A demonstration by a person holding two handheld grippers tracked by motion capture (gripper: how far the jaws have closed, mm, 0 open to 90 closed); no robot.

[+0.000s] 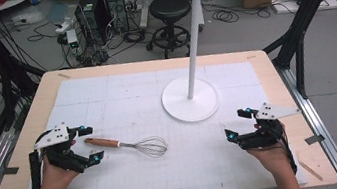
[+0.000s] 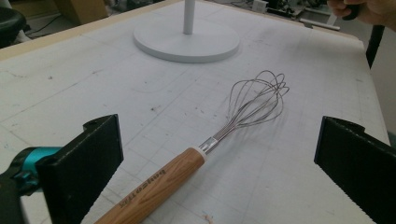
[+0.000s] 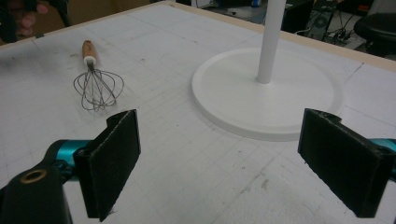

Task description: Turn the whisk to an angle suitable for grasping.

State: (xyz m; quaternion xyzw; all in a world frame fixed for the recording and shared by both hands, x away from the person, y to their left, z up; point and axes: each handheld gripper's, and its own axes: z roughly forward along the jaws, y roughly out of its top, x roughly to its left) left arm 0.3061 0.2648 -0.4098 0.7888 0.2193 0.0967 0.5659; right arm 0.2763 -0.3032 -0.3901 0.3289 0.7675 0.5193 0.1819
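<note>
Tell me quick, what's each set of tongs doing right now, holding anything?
Left tongs: open, the whisk handle lies between the jaws, not gripped.
Right tongs: open, holding nothing.

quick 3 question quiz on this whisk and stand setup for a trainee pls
1. True or false: the left gripper has its jaws shut on the whisk.
2. Which end of the whisk lies nearer the left gripper: A the wire loops, B the wooden handle, C neither, it stands upright?
3. What rests on the white mat between the whisk and the far edge of the table?

Key
1. False. In the left gripper view the jaws stand apart, with the handle lying flat between them, untouched.
2. B.
3. The white stand, with its round base, upright pole and hooks on top. The right gripper is open, short of the base.
</note>
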